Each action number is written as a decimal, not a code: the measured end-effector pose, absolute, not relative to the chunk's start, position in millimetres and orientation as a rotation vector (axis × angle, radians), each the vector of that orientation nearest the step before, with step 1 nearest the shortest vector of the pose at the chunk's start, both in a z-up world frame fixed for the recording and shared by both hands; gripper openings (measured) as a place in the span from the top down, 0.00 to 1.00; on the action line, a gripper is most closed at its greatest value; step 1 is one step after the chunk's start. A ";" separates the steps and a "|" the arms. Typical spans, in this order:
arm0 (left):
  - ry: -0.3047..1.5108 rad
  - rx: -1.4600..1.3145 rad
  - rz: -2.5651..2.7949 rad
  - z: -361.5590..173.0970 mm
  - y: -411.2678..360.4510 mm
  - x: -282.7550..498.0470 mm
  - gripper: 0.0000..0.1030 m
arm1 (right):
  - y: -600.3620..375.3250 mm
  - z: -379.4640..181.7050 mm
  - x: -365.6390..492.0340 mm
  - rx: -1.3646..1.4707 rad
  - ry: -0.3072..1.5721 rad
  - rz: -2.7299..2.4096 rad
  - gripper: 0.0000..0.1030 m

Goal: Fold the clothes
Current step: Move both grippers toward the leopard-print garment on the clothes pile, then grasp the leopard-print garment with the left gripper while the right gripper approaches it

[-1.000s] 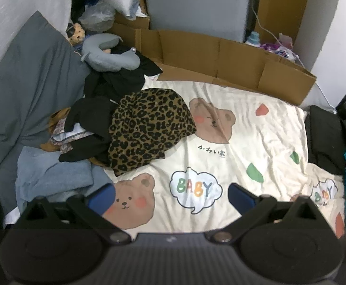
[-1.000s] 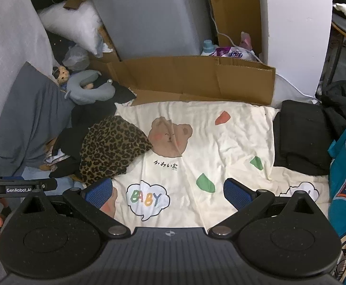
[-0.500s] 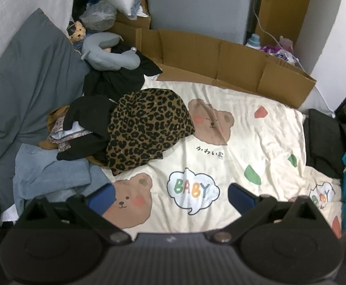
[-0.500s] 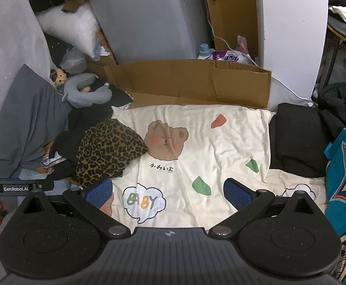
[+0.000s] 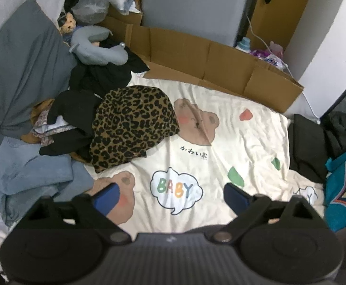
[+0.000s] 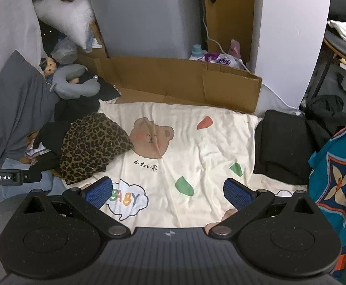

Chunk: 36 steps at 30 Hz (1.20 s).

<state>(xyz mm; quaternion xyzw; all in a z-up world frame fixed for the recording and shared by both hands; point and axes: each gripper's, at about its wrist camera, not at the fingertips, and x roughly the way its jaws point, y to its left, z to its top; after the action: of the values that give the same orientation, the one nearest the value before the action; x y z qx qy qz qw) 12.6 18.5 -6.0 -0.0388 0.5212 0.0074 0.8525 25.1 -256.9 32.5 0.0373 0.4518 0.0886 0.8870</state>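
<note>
A leopard-print garment (image 5: 132,123) (image 6: 93,146) lies crumpled on the left of a cream bear-print sheet (image 5: 220,147) (image 6: 196,152), atop a heap of black clothes (image 5: 77,109) and a light-blue garment (image 5: 35,173). A folded black garment (image 6: 280,144) (image 5: 306,147) rests at the sheet's right edge. My left gripper (image 5: 171,196) hovers open over the "BABY" print, with nothing between its blue pads. My right gripper (image 6: 168,192) is open too, empty, above the sheet's near part. The left gripper's body (image 6: 8,178) shows at the right wrist view's left edge.
A low cardboard wall (image 5: 208,64) (image 6: 177,80) borders the sheet's far side, with a grey panel behind it. A grey pillow (image 5: 23,76) and a grey neck pillow (image 5: 96,47) lie on the left. A teal patterned cloth (image 6: 332,185) hangs at the right.
Both grippers have drawn back and risen a little, so the sheet and clothes sit farther off in view. Both stay open; the clothes have not moved.
</note>
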 end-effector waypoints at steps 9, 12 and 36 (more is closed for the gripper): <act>1.084 -0.066 0.001 1.9 25.5 14.7 0.08 | -252.9 37.5 26.0 0.062 0.916 0.189 0.00; 1.083 -0.063 0.005 2.1 28.2 16.9 0.08 | -252.3 37.4 28.6 0.070 0.909 0.184 0.00; 1.047 -0.123 0.083 -30.0 117.1 67.0 0.21 | -228.9 -1.8 68.5 0.151 0.776 0.155 0.01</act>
<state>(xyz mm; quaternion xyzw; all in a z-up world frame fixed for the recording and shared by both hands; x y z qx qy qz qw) 67.0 117.1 -30.0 -0.0589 0.4994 0.0395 0.8635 68.5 -228.9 -1.8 0.0737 0.3776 0.0755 0.9199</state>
